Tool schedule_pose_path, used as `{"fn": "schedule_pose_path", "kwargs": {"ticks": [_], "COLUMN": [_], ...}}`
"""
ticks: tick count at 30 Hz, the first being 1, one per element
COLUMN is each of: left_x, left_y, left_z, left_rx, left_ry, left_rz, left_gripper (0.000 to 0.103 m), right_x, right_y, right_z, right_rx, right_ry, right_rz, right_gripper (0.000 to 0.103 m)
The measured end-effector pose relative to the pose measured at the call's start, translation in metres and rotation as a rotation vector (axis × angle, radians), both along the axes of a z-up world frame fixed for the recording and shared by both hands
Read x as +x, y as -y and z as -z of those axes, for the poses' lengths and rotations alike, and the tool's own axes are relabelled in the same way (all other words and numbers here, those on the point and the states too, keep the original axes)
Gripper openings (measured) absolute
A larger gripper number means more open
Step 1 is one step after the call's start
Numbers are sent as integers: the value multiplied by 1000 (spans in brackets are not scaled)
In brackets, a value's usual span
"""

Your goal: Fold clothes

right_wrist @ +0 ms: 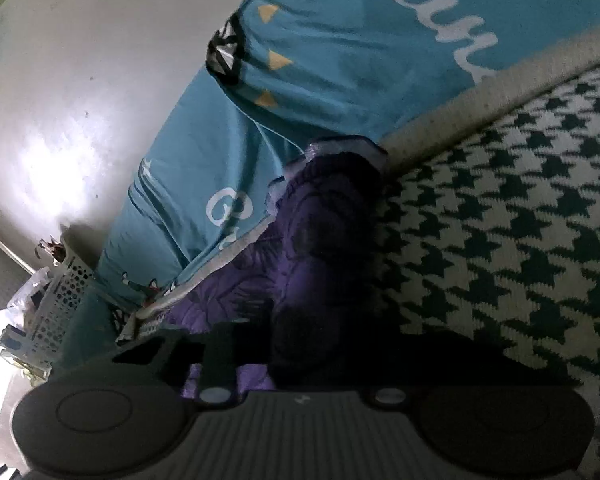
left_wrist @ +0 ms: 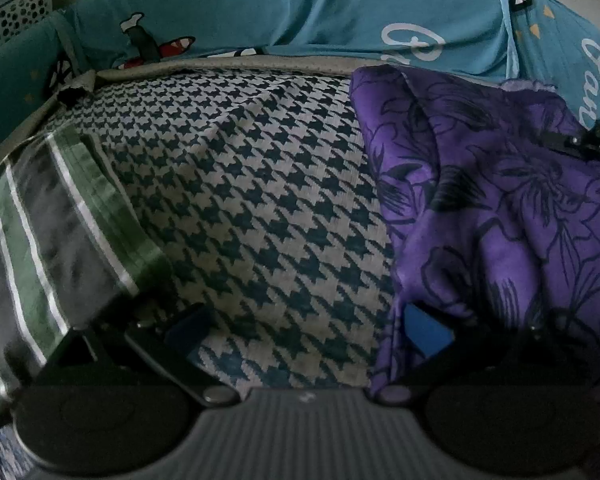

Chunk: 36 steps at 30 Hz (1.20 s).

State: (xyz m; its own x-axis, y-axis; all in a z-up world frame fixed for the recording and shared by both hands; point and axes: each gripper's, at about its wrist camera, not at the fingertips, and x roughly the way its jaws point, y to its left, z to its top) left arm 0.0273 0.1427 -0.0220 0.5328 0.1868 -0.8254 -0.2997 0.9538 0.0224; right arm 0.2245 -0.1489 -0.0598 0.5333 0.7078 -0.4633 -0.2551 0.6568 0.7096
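Left gripper (left_wrist: 308, 332): fingers spread wide, nothing pinched; it hovers over the mat, pointing steeply down.
Mat (left_wrist: 236, 200): houndstooth, directly ahead of and between the left fingers.
Purple cloth (left_wrist: 500, 208): floral garment, bunched just right of the left gripper; its edge drapes over the right finger's blue pad (left_wrist: 426, 330).
Striped cloth (left_wrist: 48, 240): green, grey and white, just left of the left finger, lying over the mat's edge.
Sheet (left_wrist: 300, 4): teal, with white script, beyond the mat's far border.
Basket (left_wrist: 16, 8): white, perforated, far upper left.
Right gripper, left view (left_wrist: 592, 136): only a dark piece shows, above the purple cloth at the right edge.

Right gripper (right_wrist: 300, 344): fingers drawn close, pinching a dark fold of the purple cloth (right_wrist: 324, 240), which runs straight ahead from the tips.
Mat, right view (right_wrist: 500, 220): to the right of the gripper, under the cloth.
Sheet, right view (right_wrist: 340, 60): ahead and left.
Basket, right view (right_wrist: 60, 300): far left, by the floor (right_wrist: 80, 80).
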Motion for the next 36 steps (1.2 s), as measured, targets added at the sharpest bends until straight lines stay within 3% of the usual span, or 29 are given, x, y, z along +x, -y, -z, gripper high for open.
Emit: {"fn": "schedule_pose_path", "kwargs": {"ticks": [4,7,12,22,29,33,36], "left_x": [2,4,10,19,17,11,3], "left_y": [6,10,15,57,75,82,84], "left_z": [-2,-5,-15,-30,-32,-30,-29], "left_rx": [27,34,-30,-43,-37,-19,-30], "left_ry": [-9,-10,26,95,106,113,113], "left_rz": [1,3,28,162,206,224,222], "left_gripper": [103,103,103,103,103,103,103], "right_x": [-3,-11,-26,-56,-77,-85,-96], "right_y": [0,3,17,120,213,249,256], "right_z": [-3,-18,-44,-77,-82,-71,-78], "right_rx": [22,5,-28,-183,-288,-312,-325], "right_ry": [-18,19,84,144,135,47,33], "right_rz": [39,69,132,400,673,766,791], "right_gripper": [14,13,13,13,13,20,39]}}
